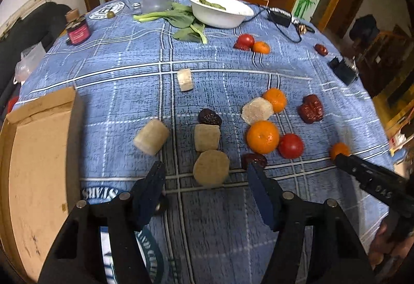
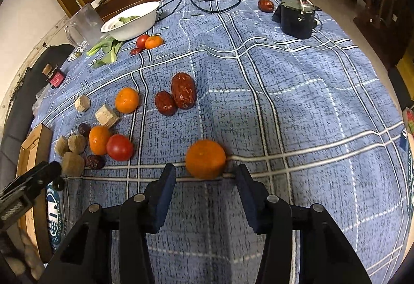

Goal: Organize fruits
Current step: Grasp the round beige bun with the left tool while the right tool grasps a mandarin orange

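A surface under a blue plaid cloth (image 2: 297, 103) carries a brown cardboard box (image 1: 38, 167) at its left edge. The left gripper (image 1: 205, 175) hovers with jaws apart before a round beige cake-like block (image 1: 211, 167). The right gripper (image 2: 205, 176), jaws also apart, faces a round orange mandarin (image 2: 205, 158) lying just ahead, untouched.

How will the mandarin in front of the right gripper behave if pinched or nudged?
The mandarin looks round and smooth-skinned, so a nudge would probably roll it across the tablecloth. Its flattened shape may let it settle quickly. The open right gripper spans it; the peel likely gives slightly, so a gentle squeeze seems wise.
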The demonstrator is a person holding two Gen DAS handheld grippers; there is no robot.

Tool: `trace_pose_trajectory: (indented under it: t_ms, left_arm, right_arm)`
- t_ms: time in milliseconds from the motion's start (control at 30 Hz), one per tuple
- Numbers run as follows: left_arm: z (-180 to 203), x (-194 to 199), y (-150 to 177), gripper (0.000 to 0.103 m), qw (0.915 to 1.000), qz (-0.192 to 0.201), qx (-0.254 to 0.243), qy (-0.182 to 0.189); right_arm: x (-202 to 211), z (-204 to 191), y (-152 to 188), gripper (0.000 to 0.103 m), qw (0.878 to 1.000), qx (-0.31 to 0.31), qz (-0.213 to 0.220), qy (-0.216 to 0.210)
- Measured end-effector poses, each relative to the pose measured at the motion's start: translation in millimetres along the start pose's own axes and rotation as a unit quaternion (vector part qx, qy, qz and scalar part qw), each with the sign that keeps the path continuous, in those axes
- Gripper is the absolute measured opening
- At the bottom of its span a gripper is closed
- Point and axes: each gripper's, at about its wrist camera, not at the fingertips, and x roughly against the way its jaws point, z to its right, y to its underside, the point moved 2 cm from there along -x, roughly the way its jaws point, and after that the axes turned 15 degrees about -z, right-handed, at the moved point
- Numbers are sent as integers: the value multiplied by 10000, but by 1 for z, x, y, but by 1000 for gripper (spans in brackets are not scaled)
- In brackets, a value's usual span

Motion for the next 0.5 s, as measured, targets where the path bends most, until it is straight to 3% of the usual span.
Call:
trace_pose_trajectory:
  t_ms: [167,233,267,333,400,500]
  left_arm:
    - [5,-17,-4,63,9998,-126,-145,-61]
    - [7,-23,-4,47,9996,-202,-186,-39]
    - [8,-26,-4,32,9995,-258,-192,-34]
    - [7,-29,-3,31,9995,-275,-160,-39]
    - [5,-27,-2,31,9996,-266,-102,32]
    - [2,-20,0,31,9998,-185,-4,86]
  right_arm:
    - [-7,-5,-6,51,9999,112,-30,97]
    - [-10,-6,-7,51,9997,139,-54,181]
    - [-11,-6,-7,51,9997,134,-52,201]
    - [-12,-8,-9,47,9995,148,-26,281]
    - [-13,-9,-9,36,9992,202,-16,350]
    - [-11,-6,-8,35,9995,186,-3,262]
